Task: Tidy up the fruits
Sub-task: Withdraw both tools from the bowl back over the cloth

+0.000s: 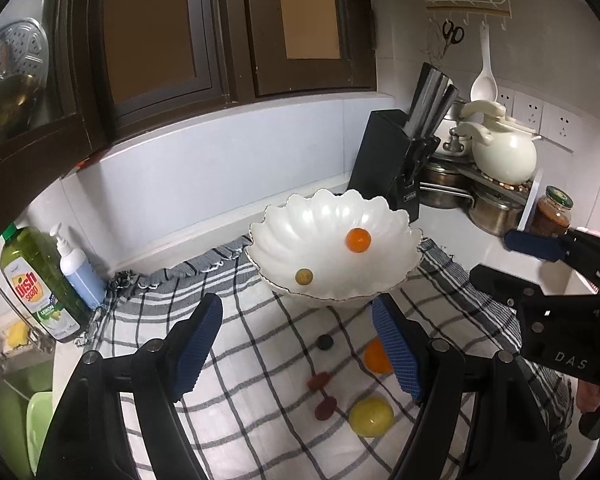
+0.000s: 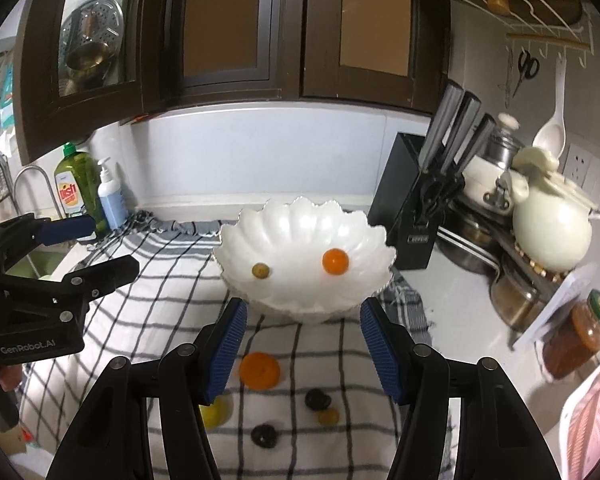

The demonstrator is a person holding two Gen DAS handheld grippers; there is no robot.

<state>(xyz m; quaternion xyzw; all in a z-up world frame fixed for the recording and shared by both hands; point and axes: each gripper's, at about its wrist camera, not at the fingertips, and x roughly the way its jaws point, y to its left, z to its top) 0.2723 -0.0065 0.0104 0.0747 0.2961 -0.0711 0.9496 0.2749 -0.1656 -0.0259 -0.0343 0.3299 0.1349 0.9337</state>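
A white scalloped bowl stands on a checked cloth and holds an orange fruit and a small green fruit. On the cloth in front of it lie an orange fruit, a yellow fruit, a dark fruit and two small reddish ones. My left gripper is open above these loose fruits with nothing between its fingers. My right gripper is open beside it, also holding nothing.
A black knife block stands right of the bowl, with steel pots, a white kettle and a jar beyond. Dish soap and a pump bottle stand left by the sink. A pink rack sits at the near right.
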